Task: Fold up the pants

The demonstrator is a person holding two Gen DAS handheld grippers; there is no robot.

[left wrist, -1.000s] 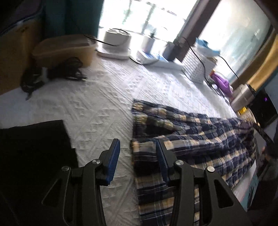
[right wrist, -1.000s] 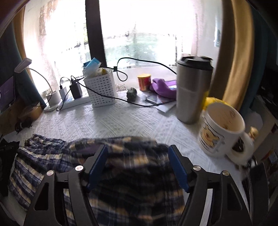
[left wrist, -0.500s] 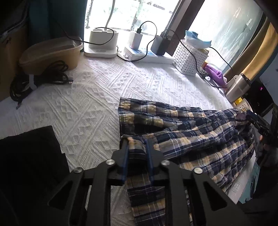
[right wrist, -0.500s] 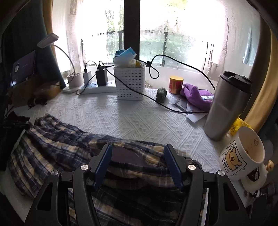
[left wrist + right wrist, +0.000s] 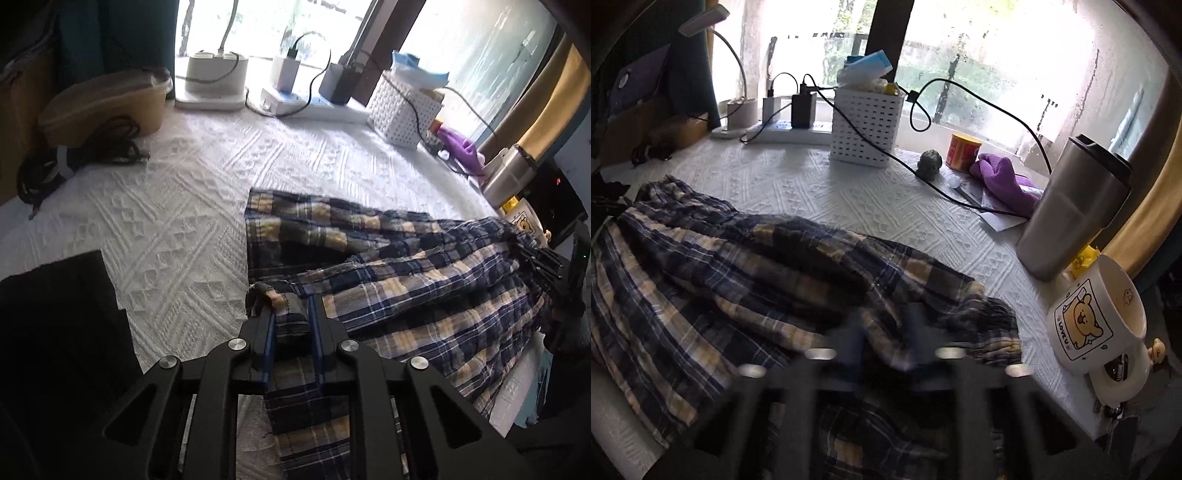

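The navy and yellow plaid pants (image 5: 406,288) lie crumpled across a white textured cover (image 5: 177,221). My left gripper (image 5: 291,314) is shut on a bunched edge of the fabric at the pants' left end, and the cloth sticks up between its blue pads. In the right wrist view the pants (image 5: 720,277) spread to the left. My right gripper (image 5: 886,332) is blurred and its jaws are closing, with a fold of the plaid cloth pinched between them at the right end. That right gripper (image 5: 543,266) also shows at the far right of the left wrist view.
A black cloth (image 5: 55,332) lies at the near left. A bear mug (image 5: 1097,314) and a steel tumbler (image 5: 1075,214) stand close to the right gripper. Behind are a white basket (image 5: 866,125), a trailing cable (image 5: 960,199), a purple cloth (image 5: 1001,181) and a power strip (image 5: 310,105).
The left gripper closed on the pants' edge and has held it since. The right gripper rolled, dipped, and drew its wide jaws in onto a fold of the cloth.
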